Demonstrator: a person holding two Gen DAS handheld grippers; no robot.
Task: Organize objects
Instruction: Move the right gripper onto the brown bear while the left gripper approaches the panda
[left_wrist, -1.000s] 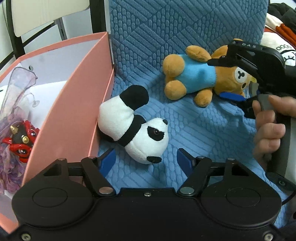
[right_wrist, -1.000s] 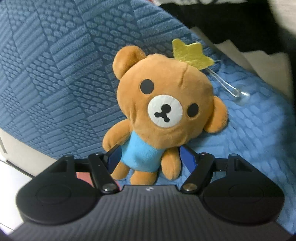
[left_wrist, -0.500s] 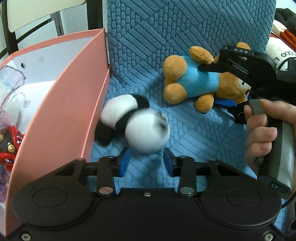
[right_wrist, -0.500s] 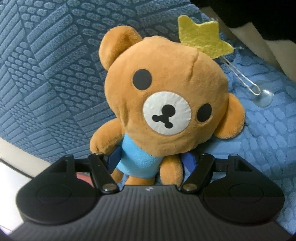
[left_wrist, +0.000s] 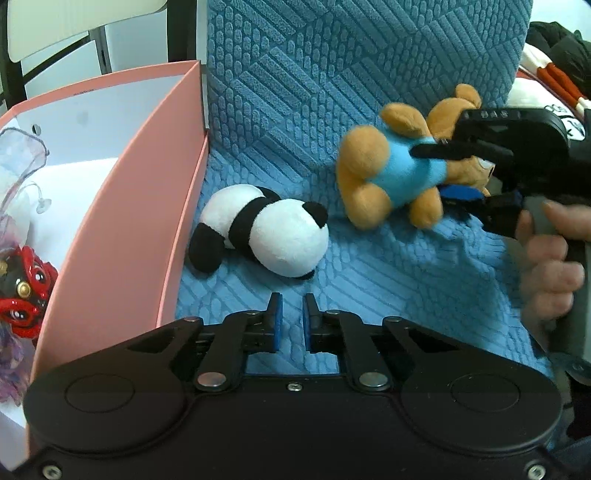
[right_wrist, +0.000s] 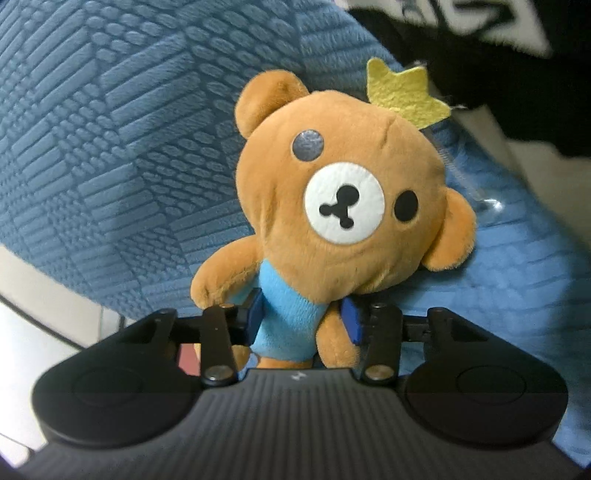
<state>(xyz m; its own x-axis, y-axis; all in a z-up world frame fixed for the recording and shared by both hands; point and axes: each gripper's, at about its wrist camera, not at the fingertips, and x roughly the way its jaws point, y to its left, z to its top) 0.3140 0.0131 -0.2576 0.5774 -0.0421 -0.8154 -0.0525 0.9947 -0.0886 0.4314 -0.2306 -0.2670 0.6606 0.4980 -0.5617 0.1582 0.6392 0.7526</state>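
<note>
A brown plush bear in a blue shirt, with a yellow crown, fills the right wrist view. My right gripper is shut on its blue torso, one pad pressing on each side. In the left wrist view the same bear hangs from that gripper at the right, legs pointing left. A black-and-white plush panda lies loose on the blue cushion, just beyond my left gripper. That gripper is shut with nothing between its pads.
A pink box stands to the left of the panda. It holds a red and black toy and a clear purple bag. A person's hand grips the right tool. Dark clothing lies behind the bear.
My left jaws closed without catching the panda, which rolled over and now lies face down ahead of them. My right jaws closed onto the bear's torso, and the bear shifted up and left.
</note>
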